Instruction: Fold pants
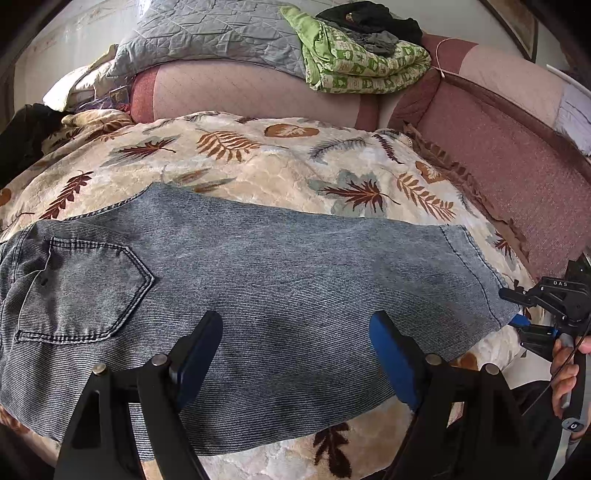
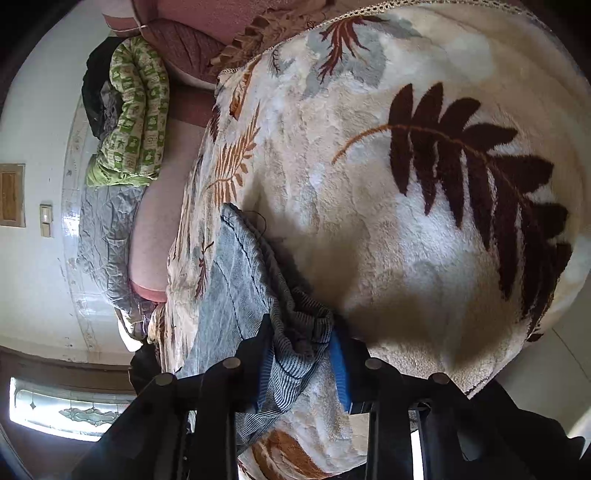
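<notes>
A plush cream blanket [image 1: 280,162] printed with brown, rust and grey fern leaves covers the bed, and the grey-blue denim pants [image 1: 258,266] lie flat across it, waist and back pocket [image 1: 85,291] toward nine o'clock in the left wrist view, leg hem toward three o'clock. At twelve o'clock behind the blanket runs a padded pink and maroon headboard [image 1: 236,88], with a grey quilted cover [image 1: 207,33], a folded green patterned quilt [image 1: 362,62] and dark clothes [image 1: 373,18] piled on top; a white wall shows beyond. The left gripper [image 1: 295,354] hangs over the middle of the pants with its jaws wide and nothing between them. At three o'clock the right gripper [image 2: 301,354], held by a hand [image 1: 565,369], sits at the hem; in its own view the jaws are narrow and pinch a bunched fold of the hem [image 2: 295,328] between the blue pads. A stained-glass window [image 2: 70,410] shows at seven o'clock there.
</notes>
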{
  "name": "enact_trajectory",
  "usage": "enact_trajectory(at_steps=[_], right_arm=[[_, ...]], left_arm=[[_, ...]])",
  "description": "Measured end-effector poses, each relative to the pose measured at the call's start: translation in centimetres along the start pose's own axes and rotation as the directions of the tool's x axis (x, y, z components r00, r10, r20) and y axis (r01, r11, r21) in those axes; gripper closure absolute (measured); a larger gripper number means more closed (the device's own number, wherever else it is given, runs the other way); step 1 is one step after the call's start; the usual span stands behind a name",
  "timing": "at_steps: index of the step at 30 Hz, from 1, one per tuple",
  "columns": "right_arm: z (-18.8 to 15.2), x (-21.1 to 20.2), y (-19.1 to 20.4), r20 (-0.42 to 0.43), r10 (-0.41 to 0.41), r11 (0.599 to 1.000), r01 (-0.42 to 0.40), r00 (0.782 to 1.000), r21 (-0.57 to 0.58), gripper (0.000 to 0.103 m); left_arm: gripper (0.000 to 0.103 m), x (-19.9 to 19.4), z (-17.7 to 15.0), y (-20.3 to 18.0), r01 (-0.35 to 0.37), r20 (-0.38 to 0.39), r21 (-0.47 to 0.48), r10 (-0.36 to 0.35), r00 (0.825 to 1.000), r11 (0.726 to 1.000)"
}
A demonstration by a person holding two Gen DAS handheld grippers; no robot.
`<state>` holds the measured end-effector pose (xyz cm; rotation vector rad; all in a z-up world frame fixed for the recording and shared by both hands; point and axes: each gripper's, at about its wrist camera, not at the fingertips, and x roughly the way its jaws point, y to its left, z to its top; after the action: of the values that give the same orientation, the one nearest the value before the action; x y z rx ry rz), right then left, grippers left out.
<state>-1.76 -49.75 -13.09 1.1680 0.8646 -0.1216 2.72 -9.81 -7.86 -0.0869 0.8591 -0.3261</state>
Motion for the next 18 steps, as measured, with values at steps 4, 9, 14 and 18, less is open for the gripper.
enact_trajectory(at_steps=[4, 9, 14, 18], right_arm=[[-0.3, -0.1, 0.5, 0.022, -0.016, 0.999, 0.017, 1.000, -0.042, 0.074], [-0.4, -0.3, 0.6, 0.034, -0.013, 0.998, 0.015, 0.999, -0.066, 0.074], [-0.4, -0.4, 0.4, 0.032, 0.007, 0.998, -0.005, 0.999, -0.066, 0.074], [-0.3, -0.4, 0.2, 0.025, 0.020, 0.998, -0.018, 0.999, -0.063, 0.074]], left_arm=[[0.021, 0.2, 0.8, -1.1, 0.010, 0.012, 0.009, -0.010, 1.000, 1.000], [0.021, 1.3, 1.7, -3.0, -0.018, -0.008, 0.028, 0.019, 1.000, 0.999], [0.021, 3.0, 1.7, -4.9, -0.039, -0.035, 0.090, 0.042, 0.998, 0.995], [0.020, 6.6, 0.4, -6.1, -0.108, -0.141, 0.189, 0.136, 0.981, 0.976]])
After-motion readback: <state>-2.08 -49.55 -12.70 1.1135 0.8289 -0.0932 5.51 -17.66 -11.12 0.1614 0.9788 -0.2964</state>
